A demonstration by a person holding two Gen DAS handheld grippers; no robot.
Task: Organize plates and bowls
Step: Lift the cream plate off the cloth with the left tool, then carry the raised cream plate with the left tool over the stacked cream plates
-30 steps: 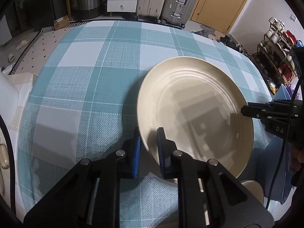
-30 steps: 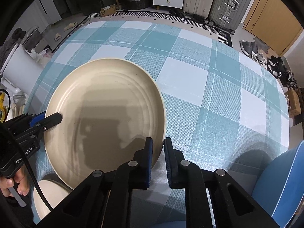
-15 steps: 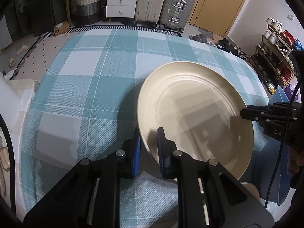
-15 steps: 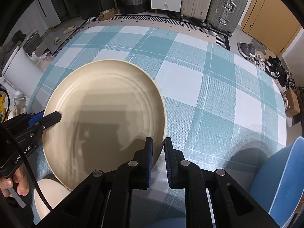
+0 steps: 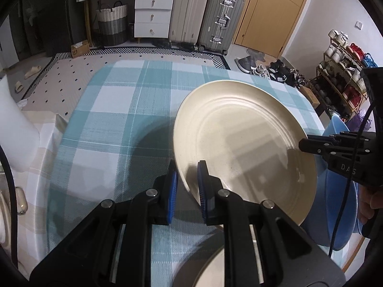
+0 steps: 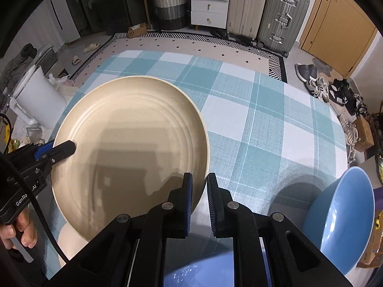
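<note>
Cream ridged plate (image 5: 244, 141) held tilted above checked table (image 5: 115, 119); blue bowl (image 6: 344, 217) at the table's near edge.

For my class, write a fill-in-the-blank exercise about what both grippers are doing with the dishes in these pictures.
1. The left gripper and the right gripper both clamp the rim of one ____ plate.
2. The tablecloth has a teal and white ____ pattern.
3. The bowl at the table's edge is ____ in colour.

Missing words: beige; checked; blue
</note>
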